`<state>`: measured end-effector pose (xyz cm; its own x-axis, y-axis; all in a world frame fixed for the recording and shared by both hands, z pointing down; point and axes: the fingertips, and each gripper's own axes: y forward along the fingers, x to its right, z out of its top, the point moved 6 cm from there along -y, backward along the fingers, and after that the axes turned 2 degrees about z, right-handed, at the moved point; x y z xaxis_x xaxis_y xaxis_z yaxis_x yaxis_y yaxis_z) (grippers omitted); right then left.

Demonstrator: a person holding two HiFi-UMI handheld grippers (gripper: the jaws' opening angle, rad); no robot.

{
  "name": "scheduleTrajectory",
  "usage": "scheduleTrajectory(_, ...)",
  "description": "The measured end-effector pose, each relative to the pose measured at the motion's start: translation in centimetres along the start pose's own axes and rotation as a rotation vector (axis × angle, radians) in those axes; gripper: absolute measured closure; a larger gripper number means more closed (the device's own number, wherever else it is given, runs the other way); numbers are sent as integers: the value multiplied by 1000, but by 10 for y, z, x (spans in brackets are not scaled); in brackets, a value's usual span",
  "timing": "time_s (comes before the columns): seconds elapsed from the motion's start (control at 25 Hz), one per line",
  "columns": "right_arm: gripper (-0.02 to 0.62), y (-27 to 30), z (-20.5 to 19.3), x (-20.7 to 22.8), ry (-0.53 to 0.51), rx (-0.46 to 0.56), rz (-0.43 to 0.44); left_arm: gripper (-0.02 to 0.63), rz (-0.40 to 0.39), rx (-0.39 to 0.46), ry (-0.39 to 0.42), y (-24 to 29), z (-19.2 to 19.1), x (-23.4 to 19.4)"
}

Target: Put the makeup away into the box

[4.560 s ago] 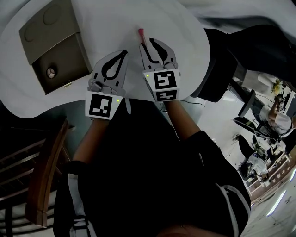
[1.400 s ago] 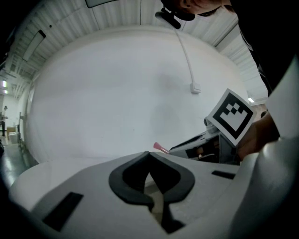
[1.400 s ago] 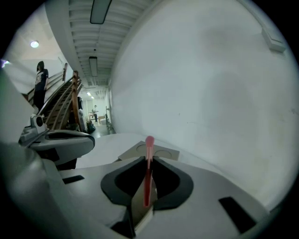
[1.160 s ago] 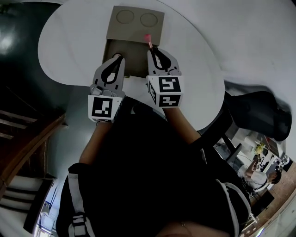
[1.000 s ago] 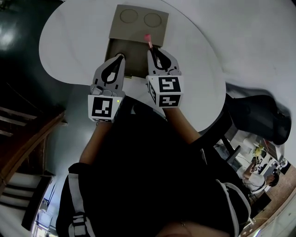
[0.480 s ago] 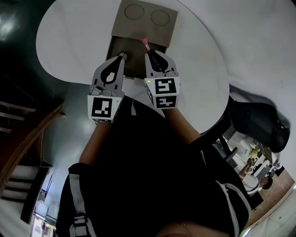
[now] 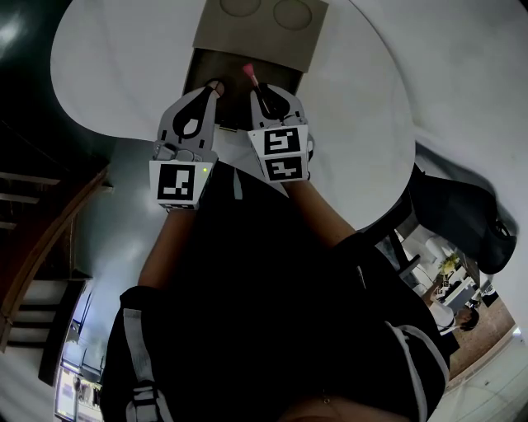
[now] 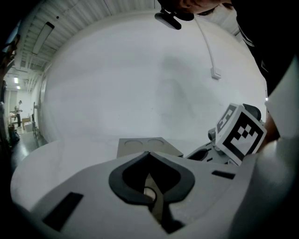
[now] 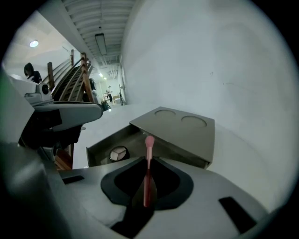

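Observation:
The beige box (image 7: pixel 257 23) lies on the white table (image 7: pixel 115 74) with its drawer (image 7: pixel 231 67) pulled out toward me. In the right gripper view a round compact (image 9: pixel 118 153) rests inside the drawer (image 9: pixel 105 145), in front of the box top (image 9: pixel 180 127). My right gripper (image 7: pixel 258 91) is shut on a pink makeup brush (image 7: pixel 248 74), whose tip hangs over the open drawer. The brush (image 9: pixel 149 161) stands up between the right gripper (image 9: pixel 148 164) jaws. My left gripper (image 7: pixel 213 86) hovers shut and empty at the drawer's near left edge; its tips (image 8: pixel 148 154) meet in front of the box (image 8: pixel 148 145).
The table's near edge curves just behind both grippers. A dark chair (image 7: pixel 462 218) stands to the right of the table, and a wooden railing (image 7: pixel 41 247) runs at the left. In the left gripper view the right gripper's marker cube (image 8: pixel 242 134) sits close at the right.
Both grippers have sunk toward the box. The brush tip has come from the lid's front edge to above the open drawer. The grip on the brush is unchanged.

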<state>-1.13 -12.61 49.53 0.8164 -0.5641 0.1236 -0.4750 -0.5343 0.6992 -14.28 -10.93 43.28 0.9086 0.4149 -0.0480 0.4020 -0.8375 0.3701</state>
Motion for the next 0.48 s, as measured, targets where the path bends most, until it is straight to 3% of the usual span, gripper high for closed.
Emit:
scheduleTrajectory(0.24, 531, 7, -5, -1, -17, -56, 12, 598, 7, -31, -18, -1, -5, 2)
scheduleTrajectory(0.48, 515, 11, -7, -4, -41, -112, 35, 598, 7, -10, -9, -2, -3, 5)
